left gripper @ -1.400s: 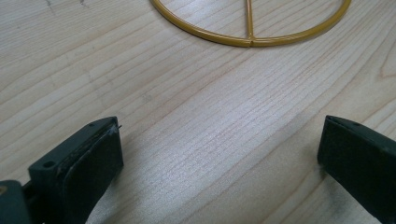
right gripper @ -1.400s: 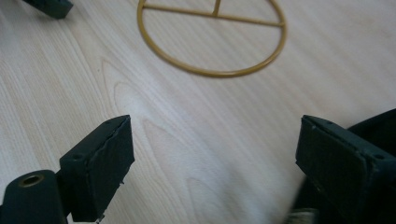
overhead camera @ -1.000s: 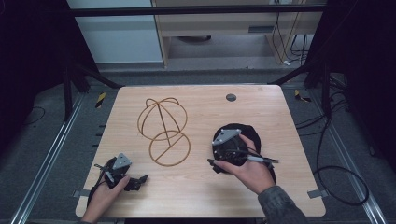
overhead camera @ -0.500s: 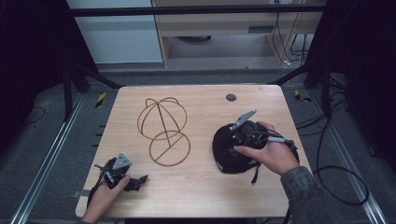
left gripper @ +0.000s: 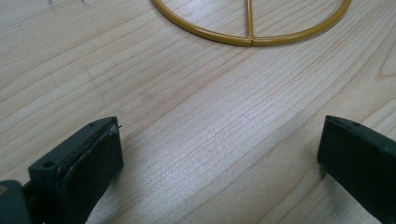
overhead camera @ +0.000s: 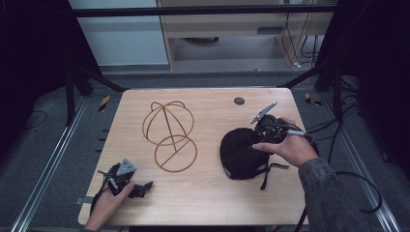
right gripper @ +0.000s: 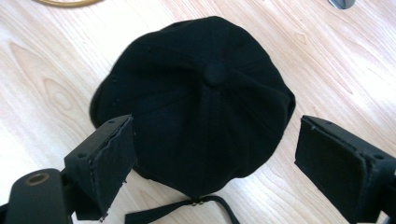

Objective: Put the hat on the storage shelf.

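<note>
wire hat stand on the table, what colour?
Golden yellow; the wire hat stand shows whole in the high view, its glossy base ring closest in the left gripper view.

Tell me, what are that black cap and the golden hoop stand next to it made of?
The black cap looks like matte woven cloth: stitched panels meet at a covered button, and a thin strap trails from its edge. The hoop stand seems to be thin metal rod with a glossy gold coating; painted plastic cannot be ruled out.

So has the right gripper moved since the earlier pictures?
Yes. The right gripper, jaws just opening, has shifted from the near-left side of the black cap to its far-right side, toward the table's right edge.
</note>
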Tool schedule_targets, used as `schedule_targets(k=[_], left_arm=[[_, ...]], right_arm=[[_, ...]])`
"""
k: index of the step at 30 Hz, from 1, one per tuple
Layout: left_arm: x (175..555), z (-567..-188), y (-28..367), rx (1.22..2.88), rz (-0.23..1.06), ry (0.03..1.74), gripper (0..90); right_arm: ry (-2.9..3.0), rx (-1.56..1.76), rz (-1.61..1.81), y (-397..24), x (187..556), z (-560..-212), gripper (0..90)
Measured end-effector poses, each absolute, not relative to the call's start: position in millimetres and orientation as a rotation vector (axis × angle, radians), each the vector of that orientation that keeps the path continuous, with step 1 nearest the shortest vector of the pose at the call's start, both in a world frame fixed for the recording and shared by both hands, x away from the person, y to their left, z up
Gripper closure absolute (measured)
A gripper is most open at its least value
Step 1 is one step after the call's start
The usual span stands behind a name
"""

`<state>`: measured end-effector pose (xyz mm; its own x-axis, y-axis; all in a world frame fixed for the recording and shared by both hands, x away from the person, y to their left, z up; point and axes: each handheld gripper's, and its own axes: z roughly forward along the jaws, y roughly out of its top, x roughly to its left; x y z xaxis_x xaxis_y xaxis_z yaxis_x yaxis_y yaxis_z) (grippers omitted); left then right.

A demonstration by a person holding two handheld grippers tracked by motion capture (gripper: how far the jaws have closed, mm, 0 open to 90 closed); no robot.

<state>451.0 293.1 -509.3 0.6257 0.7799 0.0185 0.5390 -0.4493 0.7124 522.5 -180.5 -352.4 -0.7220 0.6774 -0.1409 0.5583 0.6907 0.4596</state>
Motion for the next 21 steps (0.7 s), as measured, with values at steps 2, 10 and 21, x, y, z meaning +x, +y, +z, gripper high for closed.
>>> schedule_targets(k=[2, 10, 21], left_arm=[[451.3, -509.2, 293.2, 2.166, 0.455, 1.024, 0.0], [451.4, -509.2, 293.1, 2.165, 0.451, 1.025, 0.0], [451.5, -509.1, 293.2, 2.168, 0.452, 1.022, 0.0]], right_arm=[[2.610, 1.004, 0.552, -178.0, 525.2, -353.6, 12.4], [2.626, 0.979, 0.535, -166.5, 534.6, -352.5, 19.5], [2.690, 0.931, 0.506, -156.3, 557.0, -367.0, 29.9]])
